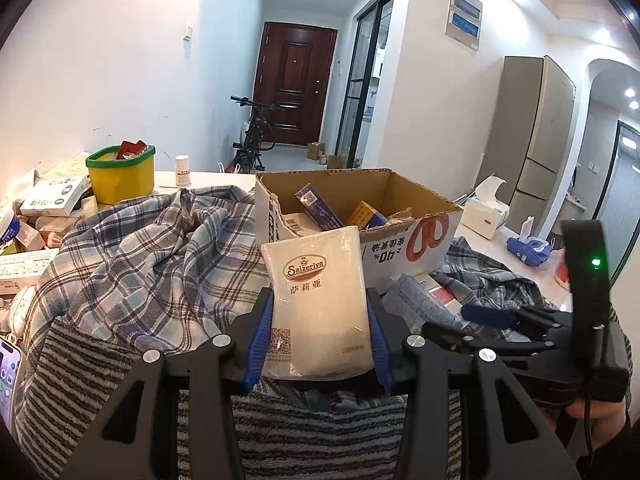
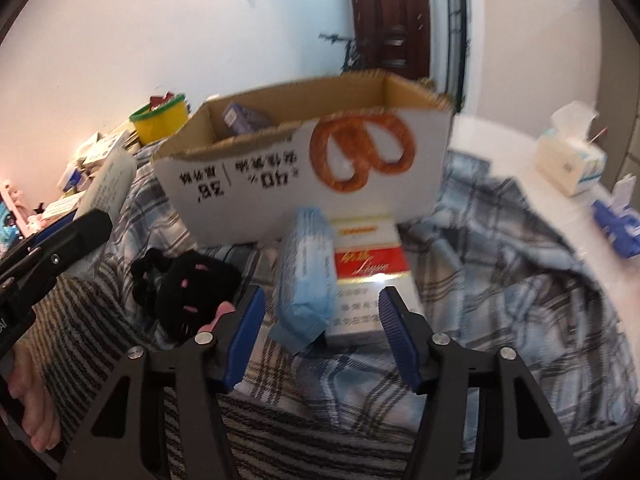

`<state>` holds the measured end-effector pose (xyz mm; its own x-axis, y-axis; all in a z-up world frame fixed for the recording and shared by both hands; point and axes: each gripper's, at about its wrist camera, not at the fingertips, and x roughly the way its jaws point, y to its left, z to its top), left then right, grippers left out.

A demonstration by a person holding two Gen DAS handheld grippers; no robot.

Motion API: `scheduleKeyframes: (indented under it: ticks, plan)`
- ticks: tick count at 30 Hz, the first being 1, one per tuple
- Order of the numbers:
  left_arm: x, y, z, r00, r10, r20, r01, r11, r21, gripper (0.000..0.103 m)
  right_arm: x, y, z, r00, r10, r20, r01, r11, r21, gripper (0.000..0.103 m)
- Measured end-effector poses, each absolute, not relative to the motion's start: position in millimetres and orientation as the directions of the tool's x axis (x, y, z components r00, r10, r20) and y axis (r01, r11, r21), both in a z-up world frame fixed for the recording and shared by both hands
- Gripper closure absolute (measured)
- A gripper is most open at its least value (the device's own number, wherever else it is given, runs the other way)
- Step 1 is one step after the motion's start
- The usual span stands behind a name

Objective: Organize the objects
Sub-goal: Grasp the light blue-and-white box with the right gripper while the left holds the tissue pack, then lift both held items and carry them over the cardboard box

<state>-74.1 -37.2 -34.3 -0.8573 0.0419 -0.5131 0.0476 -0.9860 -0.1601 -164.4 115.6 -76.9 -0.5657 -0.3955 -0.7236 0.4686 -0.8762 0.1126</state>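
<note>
Left gripper is clamped on a white Saizoriya packet, blue pads pressing both its sides, packet upright and lifted in front of the cardboard box.

Right gripper is spread wide, nothing between the pads. Just ahead of it: a light blue pack leaning on a red-and-white carton, both lying on the plaid cloth close against the box's printed front.

A black plush toy sits left of the right gripper, on the striped towel.

The box is open-topped, with a purple box and a yellow box inside.

Further out on the bench: yellow tub with green rim, white pill bottle, tissue box.
</note>
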Motion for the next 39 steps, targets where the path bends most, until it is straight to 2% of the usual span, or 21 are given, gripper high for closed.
scheduleKeyframes:
  ticks: [2, 6, 7, 13, 16, 21, 26, 31, 39]
  plan:
    - [-73.9, -37.7, -34.3, -0.858, 0.045, -0.512, 0.046, -0.985, -0.164, 0.058, -165.8, 117.4, -77.9, -0.56, -0.404, -0.723, 0.464, -0.876, 0.129, 0.058]
    - [-73.0, -37.3, -34.2, -0.855, 0.045, -0.516, 0.046, -0.986, -0.162, 0.058, -164.6, 115.7, -78.5, -0.547, -0.429, -0.719, 0.481, -0.864, 0.15, 0.073]
    - [-72.2, -37.1, -34.1, -0.856, 0.046, -0.514, 0.046, -0.985, -0.164, 0.058, -163.2, 114.3, -78.3, -0.538, -0.443, -0.717, 0.497, -0.854, 0.155, 0.081]
    - [-69.5, -38.5, -33.2, -0.869, 0.049, -0.492, 0.043, -0.984, -0.175, 0.058, -146.5, 120.0, -62.8, -0.626, -0.424, -0.654, 0.485, -0.869, 0.099, 0.082]
    - [-68.1, -38.3, -32.8, -0.874, 0.048, -0.484, 0.044, -0.983, -0.176, 0.058, -131.9, 127.8, -50.3, -0.709, -0.384, -0.592, 0.444, -0.895, 0.05, 0.082]
    - [-63.7, -40.5, -30.3, -0.884, 0.041, -0.466, 0.051, -0.982, -0.182, 0.058, -115.8, 149.9, -38.0, -0.808, -0.341, -0.48, 0.357, -0.932, 0.06, 0.082]
    - [-57.8, -41.8, -27.8, -0.897, 0.035, -0.441, 0.054, -0.981, -0.188, 0.058, -126.7, 156.6, -45.1, -0.784, -0.359, -0.507, 0.354, -0.929, 0.112, 0.082]
    - [-53.9, -41.5, -25.9, -0.905, 0.02, -0.425, 0.064, -0.981, -0.182, 0.058, -126.6, 167.4, -45.8, -0.794, -0.37, -0.483, 0.335, -0.928, 0.162, 0.082]
    - [-45.0, -44.7, -22.1, -0.923, -0.011, -0.384, 0.087, -0.979, -0.182, 0.058, -118.4, 166.3, -40.3, -0.817, -0.369, -0.443, 0.347, -0.928, 0.134, 0.082]
